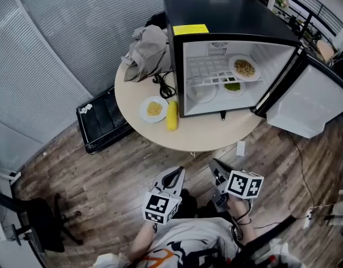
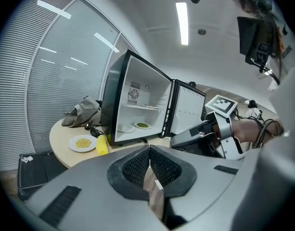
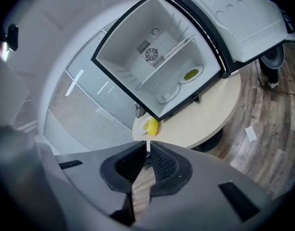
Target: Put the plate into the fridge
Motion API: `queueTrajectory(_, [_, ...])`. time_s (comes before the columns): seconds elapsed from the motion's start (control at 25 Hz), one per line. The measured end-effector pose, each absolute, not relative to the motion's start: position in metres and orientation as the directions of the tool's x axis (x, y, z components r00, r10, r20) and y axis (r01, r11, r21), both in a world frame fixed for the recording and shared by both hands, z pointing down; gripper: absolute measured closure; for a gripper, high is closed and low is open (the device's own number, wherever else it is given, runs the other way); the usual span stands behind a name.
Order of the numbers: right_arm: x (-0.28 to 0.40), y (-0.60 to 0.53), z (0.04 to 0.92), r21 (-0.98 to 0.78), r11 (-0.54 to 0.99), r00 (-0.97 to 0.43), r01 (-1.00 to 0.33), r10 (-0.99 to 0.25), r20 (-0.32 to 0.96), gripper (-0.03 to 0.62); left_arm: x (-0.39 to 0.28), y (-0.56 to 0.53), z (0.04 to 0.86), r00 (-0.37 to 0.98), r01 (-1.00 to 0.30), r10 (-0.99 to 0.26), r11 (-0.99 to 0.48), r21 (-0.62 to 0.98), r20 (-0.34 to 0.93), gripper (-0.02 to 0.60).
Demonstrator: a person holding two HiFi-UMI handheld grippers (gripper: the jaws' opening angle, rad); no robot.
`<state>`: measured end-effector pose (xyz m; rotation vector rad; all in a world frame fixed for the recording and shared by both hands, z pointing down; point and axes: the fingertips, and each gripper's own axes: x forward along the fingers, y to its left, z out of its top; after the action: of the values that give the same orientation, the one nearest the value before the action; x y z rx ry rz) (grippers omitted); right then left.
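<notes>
Plate: the plate (image 1: 153,109) with yellow food sat on the round table (image 1: 216,135), outside the fridge (image 1: 227,15) and just off its left front corner.
Shape: it was round, so no long axis governed the approach; any rim point facing the person would have served.
Neighbour: a yellow thing, probably a corn cob (image 1: 171,115), lay between the plate and the fridge. It was just beside the plate's rim, perhaps touching it; the head view was too small to settle that.
Fridge: its door (image 1: 308,102) stood wide open to the right. A plate of food rested on the upper shelf, and a plate with green food and a pale dish sat on the fridge floor.
Left gripper: the left gripper (image 1: 177,175) was held low near the person's body, well apart from the table. Its jaws were together with nothing between them.
Right gripper: the right gripper (image 1: 214,166) sat beside it, equally far back, jaws likewise closed and empty.
Bearing: from both claws the plate lay forward and to the left, on the side away from the fridge door.
Nearer hand: the left gripper seemed the closer, with a clear line to the plate's near rim.
</notes>
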<state>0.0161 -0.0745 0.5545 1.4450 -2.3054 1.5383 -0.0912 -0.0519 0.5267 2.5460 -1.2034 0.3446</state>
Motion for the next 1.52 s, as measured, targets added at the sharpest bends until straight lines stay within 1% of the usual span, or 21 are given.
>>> queueTrajectory(0.32, [0.04, -0.055, 0.553, -0.687, 0.119, -0.571, -0.717, -0.666, 0.48, 0.565, -0.069, -0.048, 0.514, 0.612, -0.788, -0.725, -0.594, 0.164, 0.317, 0.571])
queueTrajectory(0.68, [0.079, -0.007, 0.548, -0.691, 0.164, -0.604, -0.704, -0.65, 0.461, 0.566, -0.024, -0.003, 0.507, 0.605, -0.79, -0.726, -0.597, 0.136, 0.327, 0.571])
queueTrajectory(1.04, [0.111, 0.048, 0.549, -0.691, 0.208, -0.633, -0.692, -0.635, 0.443, 0.566, 0.007, 0.05, 0.51, 0.584, -0.805, -0.739, -0.581, 0.122, 0.335, 0.571])
queueTrajectory(1.52, [0.151, 0.091, 0.536, -0.68, 0.233, -0.625, -0.695, -0.664, 0.411, 0.566, 0.045, 0.089, 0.499, 0.609, -0.785, -0.734, -0.612, 0.098, 0.3, 0.571])
